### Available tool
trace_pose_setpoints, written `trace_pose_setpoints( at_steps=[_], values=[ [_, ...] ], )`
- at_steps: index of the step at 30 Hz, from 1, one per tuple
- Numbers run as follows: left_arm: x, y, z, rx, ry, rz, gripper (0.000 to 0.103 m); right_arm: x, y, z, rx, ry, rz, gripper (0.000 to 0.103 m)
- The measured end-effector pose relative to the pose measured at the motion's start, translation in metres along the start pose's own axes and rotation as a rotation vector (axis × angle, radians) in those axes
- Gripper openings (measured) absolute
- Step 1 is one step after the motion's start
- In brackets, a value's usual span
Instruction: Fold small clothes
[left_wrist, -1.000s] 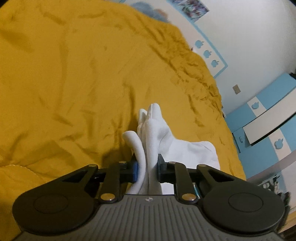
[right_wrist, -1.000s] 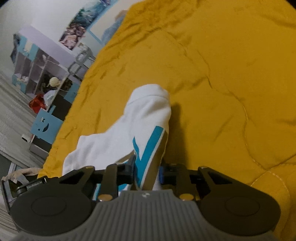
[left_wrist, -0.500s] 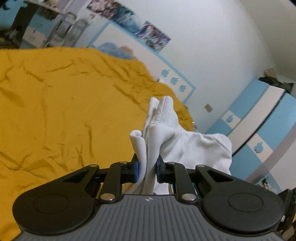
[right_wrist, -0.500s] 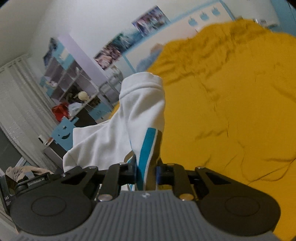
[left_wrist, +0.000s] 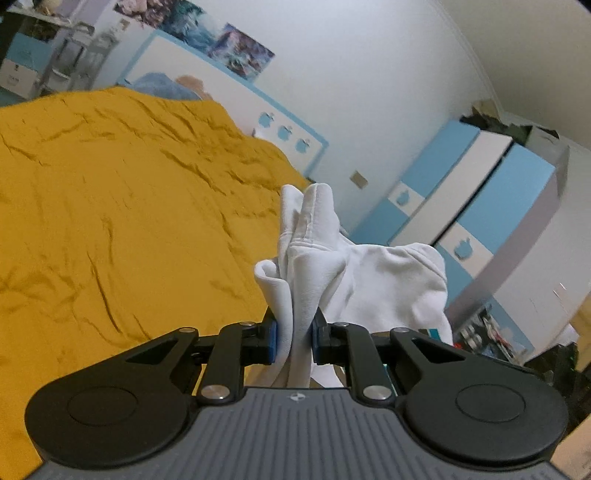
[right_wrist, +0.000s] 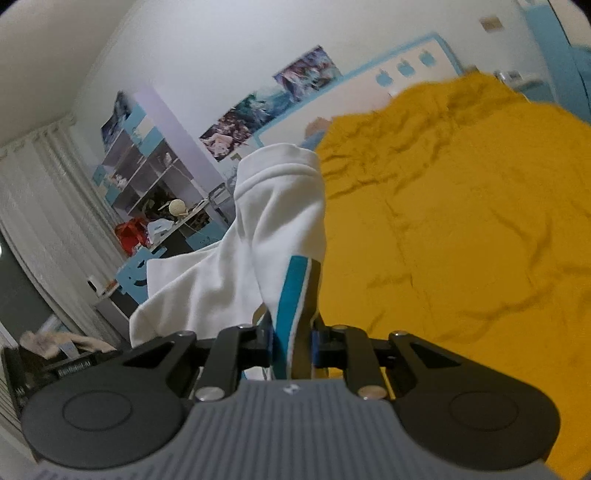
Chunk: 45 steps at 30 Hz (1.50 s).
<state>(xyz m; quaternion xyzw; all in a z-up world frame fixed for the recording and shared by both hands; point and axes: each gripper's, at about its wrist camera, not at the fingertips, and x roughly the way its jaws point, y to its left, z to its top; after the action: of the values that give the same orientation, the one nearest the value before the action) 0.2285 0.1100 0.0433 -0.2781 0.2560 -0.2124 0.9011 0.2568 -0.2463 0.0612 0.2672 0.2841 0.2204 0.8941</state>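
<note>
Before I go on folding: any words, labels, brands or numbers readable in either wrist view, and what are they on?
Small logo mark on the right tool body: a symbol, no letters.
Same mark on the left tool body.
White lettering on a black device at lower left, right wrist view: too blurred to read.
Posters: pictures only, no legible text.

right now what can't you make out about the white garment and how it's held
- Left wrist view: the white garment disappears below the left gripper, whose body hides its hanging part.
- Right wrist view: below the right gripper the cloth is hidden too, and the blue stripe is cut off there.
- Neither view shows its overall shape, or whether it touches the yellow bedspread.
</note>
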Motion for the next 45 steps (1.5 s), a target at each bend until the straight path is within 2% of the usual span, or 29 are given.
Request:
trace_pose_setpoints(
  at_steps=[4,7,11,18,24,27,31,37,42,45],
  values=[
    [0.009,0.002,-0.012,0.003,0.053,0.025,0.018,-0.020,-0.011,-0.010,0.017,0.040,-0.024,0.013],
    [0.020,0.016,-0.021,-0.027,0.110,0.056,0.018,-0.014,-0.022,-0.022,0.042,0.082,-0.042,0.013],
    [0.044,0.043,-0.029,-0.060,0.162,0.098,0.017,0.018,-0.048,-0.037,0.097,0.153,-0.070,0.013],
    [0.088,0.076,-0.033,-0.054,0.278,0.184,0.017,0.085,-0.070,-0.042,0.084,0.232,-0.152,0.012],
    [0.113,0.110,-0.053,-0.081,0.369,0.258,0.017,0.128,-0.104,-0.052,0.122,0.315,-0.227,0.013],
    [0.112,0.124,-0.057,-0.120,0.382,0.248,0.018,0.140,-0.120,-0.060,0.141,0.337,-0.253,0.013],
    [0.107,0.127,-0.053,-0.110,0.397,0.248,0.020,0.144,-0.133,-0.063,0.175,0.354,-0.260,0.015],
    [0.091,0.121,-0.043,-0.049,0.405,0.311,0.023,0.131,-0.126,-0.052,0.137,0.333,-0.296,0.020],
    [0.063,0.103,-0.039,0.033,0.371,0.407,0.022,0.104,-0.105,-0.043,0.003,0.302,-0.358,0.020],
    [0.048,0.088,-0.035,0.045,0.352,0.394,0.022,0.084,-0.086,-0.044,-0.098,0.294,-0.367,0.020]
  ],
)
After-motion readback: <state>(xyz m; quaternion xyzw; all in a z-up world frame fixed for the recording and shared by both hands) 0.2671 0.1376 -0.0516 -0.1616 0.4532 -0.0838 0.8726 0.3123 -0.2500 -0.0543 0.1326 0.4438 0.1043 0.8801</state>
